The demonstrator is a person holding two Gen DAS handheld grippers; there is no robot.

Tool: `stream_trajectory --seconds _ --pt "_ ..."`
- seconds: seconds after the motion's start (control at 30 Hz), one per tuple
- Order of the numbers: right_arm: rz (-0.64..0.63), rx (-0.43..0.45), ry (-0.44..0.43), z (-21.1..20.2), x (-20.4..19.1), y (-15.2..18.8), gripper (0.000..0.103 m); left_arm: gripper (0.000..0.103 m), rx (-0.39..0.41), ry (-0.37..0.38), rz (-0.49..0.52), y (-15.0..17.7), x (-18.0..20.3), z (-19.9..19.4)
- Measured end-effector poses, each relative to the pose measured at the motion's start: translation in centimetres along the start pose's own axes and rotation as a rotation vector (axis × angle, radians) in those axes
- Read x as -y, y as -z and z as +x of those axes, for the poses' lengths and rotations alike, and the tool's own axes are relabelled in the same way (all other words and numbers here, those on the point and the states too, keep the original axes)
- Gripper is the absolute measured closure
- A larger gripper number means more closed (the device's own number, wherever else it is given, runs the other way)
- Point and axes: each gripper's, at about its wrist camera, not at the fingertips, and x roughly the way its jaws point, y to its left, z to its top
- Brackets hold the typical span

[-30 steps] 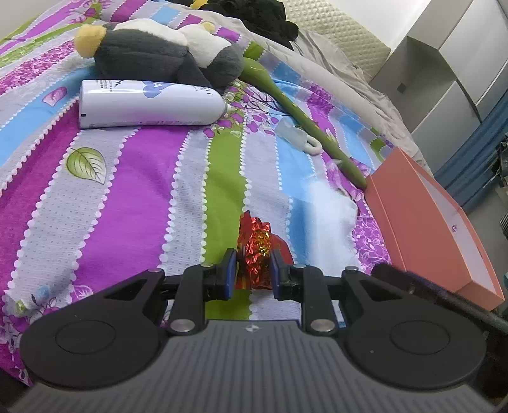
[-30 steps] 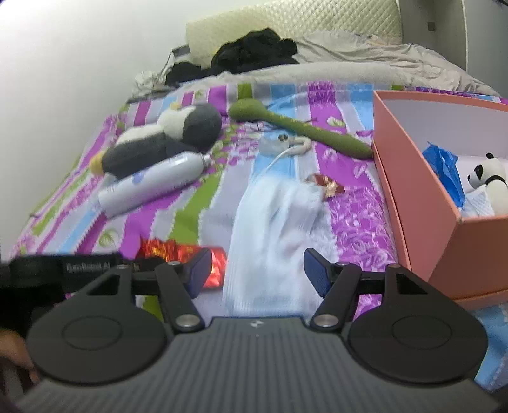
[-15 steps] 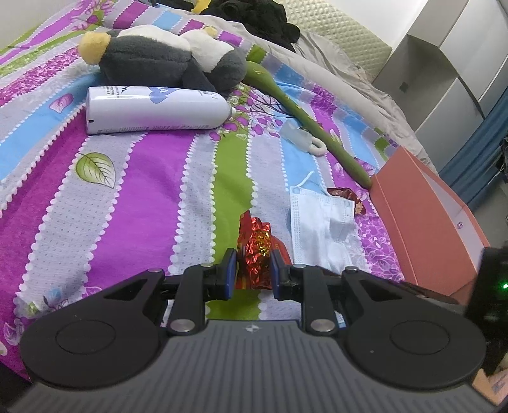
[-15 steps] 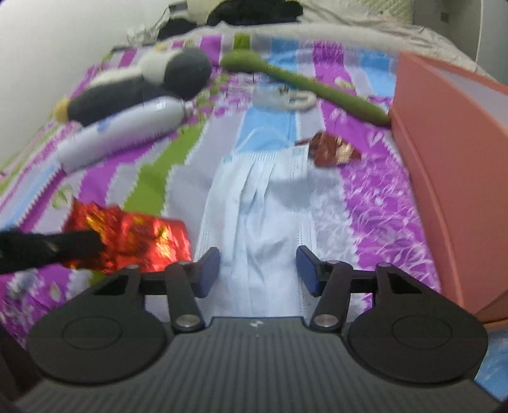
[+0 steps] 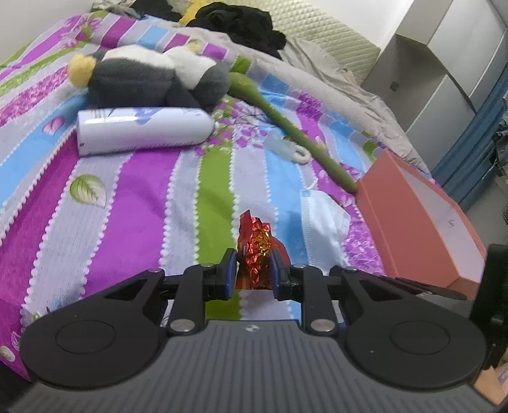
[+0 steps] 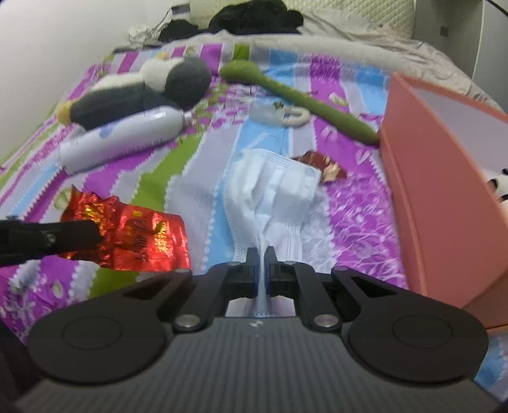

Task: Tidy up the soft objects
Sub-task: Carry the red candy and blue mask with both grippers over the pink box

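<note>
Pale blue pleated face mask (image 6: 273, 190): on the striped bedspread (image 5: 133, 216), pinched in my right tool (image 6: 262, 263), jaws just closed. Crinkled red foil wrapper (image 5: 255, 251): gripped in my left tool (image 5: 253, 273).

A white spray bottle (image 5: 143, 130) lies on its side on the striped bedspread (image 5: 127, 222), toward the bed's left edge. Black clothing (image 5: 241, 22) is heaped at the head end, before the quilted headboard (image 5: 333, 35).

White pleated face mask (image 6: 273, 197) bunched on striped bedspread (image 6: 349, 206)
</note>
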Motion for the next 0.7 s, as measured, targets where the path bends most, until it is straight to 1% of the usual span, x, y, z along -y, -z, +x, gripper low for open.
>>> stream_trajectory --seconds 0.37,0.53,0.7 --pt "0.037 0.131 -0.004 -8.1 1.1 -2.0 0.095 0.077 0.042 0.049 0.068 -2.3 4.1 -4.6" --pt "0.056 0.171 -0.004 -11.8 1.7 -2.6 0.095 0.077 0.041 0.076 0.112 -2.9 6.4 -7.1" --pt "0.082 0.216 0.007 -15.0 3.0 -3.2 0.095 0.077 0.055 0.113 0.149 -3.2 8.8 -8.5"
